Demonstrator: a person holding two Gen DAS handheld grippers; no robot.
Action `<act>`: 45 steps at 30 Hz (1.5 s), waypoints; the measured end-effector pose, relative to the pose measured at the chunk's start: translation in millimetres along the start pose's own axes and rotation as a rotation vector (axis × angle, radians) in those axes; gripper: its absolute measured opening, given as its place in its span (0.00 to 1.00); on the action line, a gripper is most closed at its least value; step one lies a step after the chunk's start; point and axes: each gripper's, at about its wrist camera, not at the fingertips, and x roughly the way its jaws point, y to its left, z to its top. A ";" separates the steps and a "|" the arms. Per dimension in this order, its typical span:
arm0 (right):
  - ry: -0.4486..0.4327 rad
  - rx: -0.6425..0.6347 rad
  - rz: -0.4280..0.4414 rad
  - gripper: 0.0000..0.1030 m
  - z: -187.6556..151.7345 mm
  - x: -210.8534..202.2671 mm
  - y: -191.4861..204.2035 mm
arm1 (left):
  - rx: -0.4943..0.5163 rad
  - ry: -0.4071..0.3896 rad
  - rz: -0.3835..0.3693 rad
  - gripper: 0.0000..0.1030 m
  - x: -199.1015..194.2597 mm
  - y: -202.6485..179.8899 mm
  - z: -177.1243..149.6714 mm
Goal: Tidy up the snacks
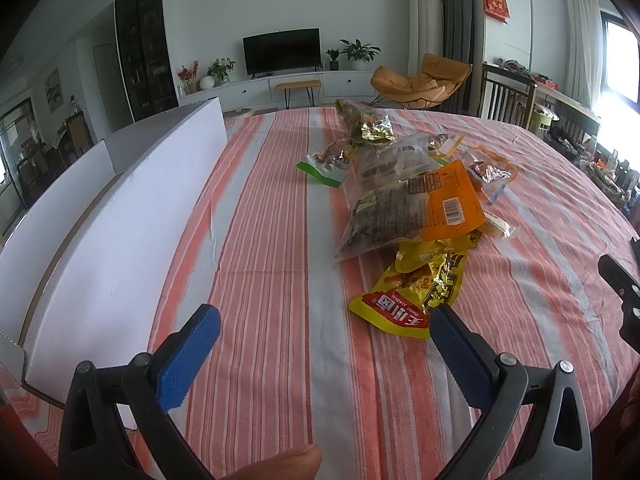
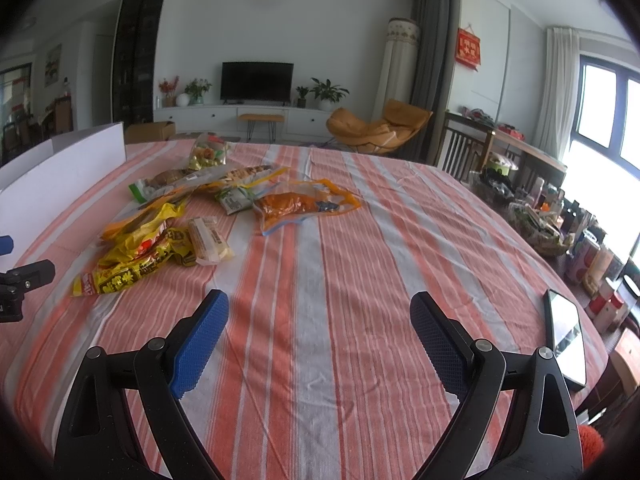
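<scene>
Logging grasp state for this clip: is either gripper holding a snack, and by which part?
Nothing is held. The left gripper and right gripper are both open over the tablecloth, and the snacks lie untouched.

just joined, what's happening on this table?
A person holds a claw in each hand above a round table with an orange and white striped cloth. Both the left claw and the right claw are open and hold nothing. A loose pile of snack packets, nearest a yellow foil packet with a red label, lies untouched on the cloth. A white open cardboard box stands at the left. A dark phone lies near the right edge.
</scene>
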 end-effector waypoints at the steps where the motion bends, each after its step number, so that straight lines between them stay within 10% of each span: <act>1: 0.000 0.000 0.000 0.91 1.2 -0.2 -0.1 | 0.000 0.002 0.001 1.00 0.1 0.1 -0.3; 30: 0.057 -0.005 -0.034 0.91 -1.5 6.0 -5.5 | 0.037 0.148 0.050 1.00 27.6 8.0 -9.8; 45: 0.351 0.049 0.055 0.91 23.1 76.3 -21.0 | -0.015 0.292 -0.042 1.00 62.7 28.5 -3.0</act>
